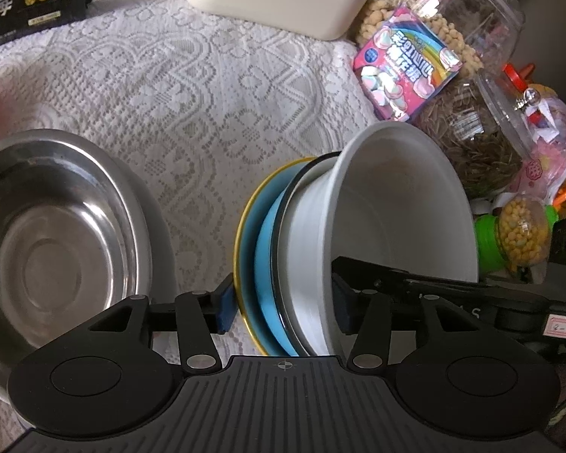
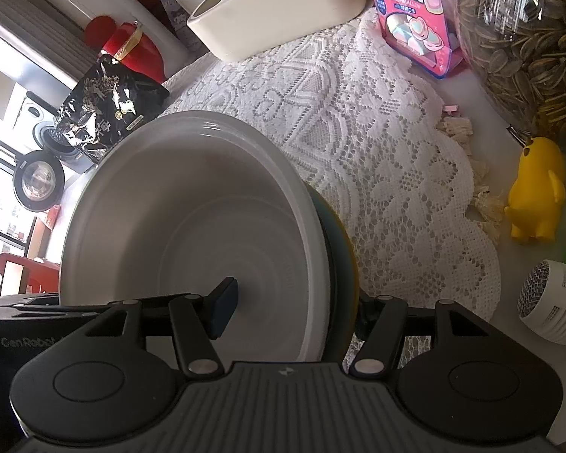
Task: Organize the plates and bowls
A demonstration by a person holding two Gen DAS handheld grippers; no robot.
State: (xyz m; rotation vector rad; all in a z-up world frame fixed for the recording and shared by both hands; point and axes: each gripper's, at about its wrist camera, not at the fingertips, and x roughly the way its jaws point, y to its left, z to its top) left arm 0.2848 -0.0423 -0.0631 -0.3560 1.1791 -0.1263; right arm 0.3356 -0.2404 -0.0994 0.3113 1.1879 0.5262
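A: Start with the biggest thing. What are we holding?

B: A nested stack: a white bowl (image 1: pixel 403 207) sitting in a blue plate (image 1: pixel 266 264) with a yellow rim, and a dark-edged dish between them. It is up off the lace tablecloth (image 1: pixel 192 87), tilted on edge, near the middle of the table, with the steel bowl (image 1: pixel 56 234) lying to its left.

A: And how will it handle?

B: I'd judge it stiff, hard and glossy, so slippery at the pads, and likely breakable if it drops. Three pieces together will be fairly heavy, and loosely nested ones can slide against each other when tipped.

A: Where is the hold?

B: The left gripper (image 1: pixel 283 309) has its fingers pinching across the whole stack, one pad on the plate's underside, one inside the bowl. The right gripper (image 2: pixel 294 302) does the same from the opposite rim. Two opposite rim grips look the sensible choice.

A: What does each camera add?

B: The left view shows the layers edge-on and the steel bowl. The right view shows the bowl's empty inside, and smaller things on the right: a yellow toy (image 2: pixel 536 192) and a white mesh-topped gadget (image 2: pixel 551 302).
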